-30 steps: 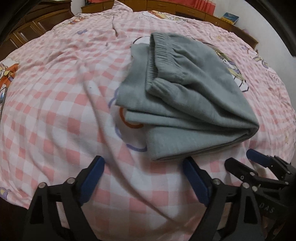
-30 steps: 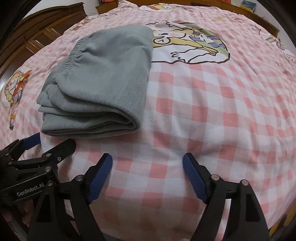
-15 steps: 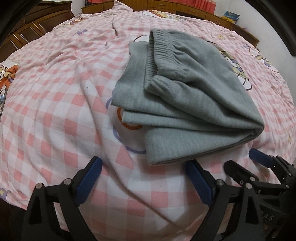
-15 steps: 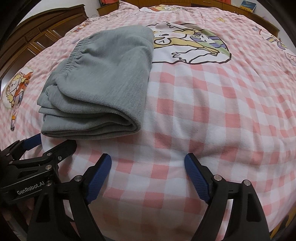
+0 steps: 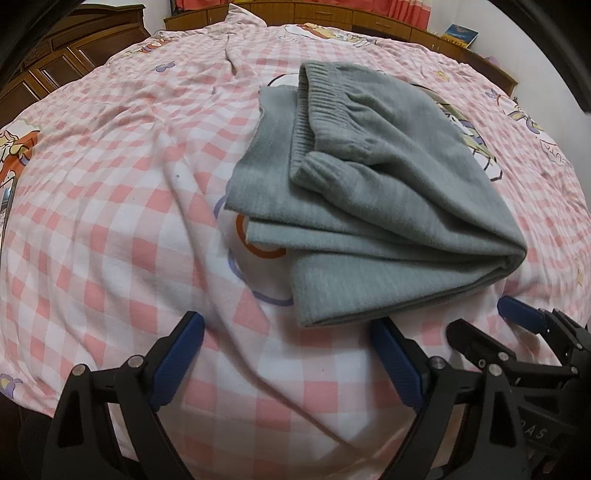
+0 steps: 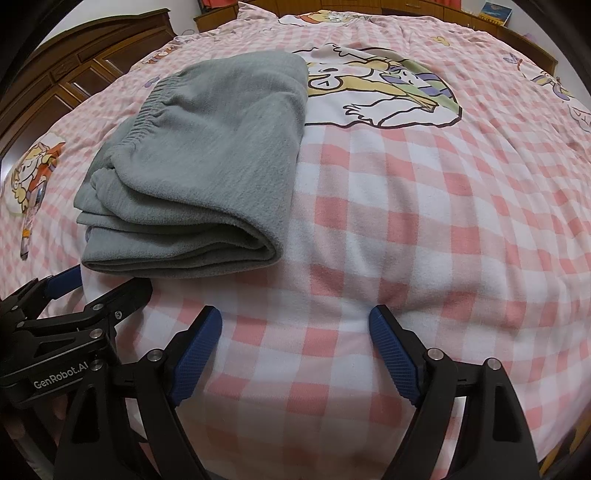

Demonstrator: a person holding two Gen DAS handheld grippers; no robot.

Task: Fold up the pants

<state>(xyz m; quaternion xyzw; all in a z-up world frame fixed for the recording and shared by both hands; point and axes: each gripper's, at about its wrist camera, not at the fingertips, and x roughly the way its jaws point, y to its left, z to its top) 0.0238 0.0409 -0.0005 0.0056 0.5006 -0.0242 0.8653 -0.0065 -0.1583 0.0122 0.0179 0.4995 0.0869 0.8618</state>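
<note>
Grey pants [image 5: 369, 192] lie folded in a thick stack on the pink checked bedspread [image 5: 110, 206], ribbed waistband on top towards the far left. In the right wrist view the same pants [image 6: 207, 166] sit at upper left, rounded fold edge facing me. My left gripper [image 5: 288, 332] stands open just short of the stack's near edge, nothing between its blue pads. The right gripper [image 6: 295, 325] is open too, over bare bedspread to the right of the pants. Each gripper shows in the other's view: the right one [image 5: 517, 332], the left one [image 6: 92, 291].
The bedspread [image 6: 406, 206] carries cartoon prints [image 6: 384, 92] beyond the pants. Dark wooden cabinets [image 6: 74, 85] line the left side, a wooden headboard [image 5: 332, 14] runs along the back. A book [image 5: 460, 33] lies on the far right ledge.
Both views have shifted only slightly; the pants sit a touch nearer the left gripper. Both grippers stay open and the pants lie untouched.
</note>
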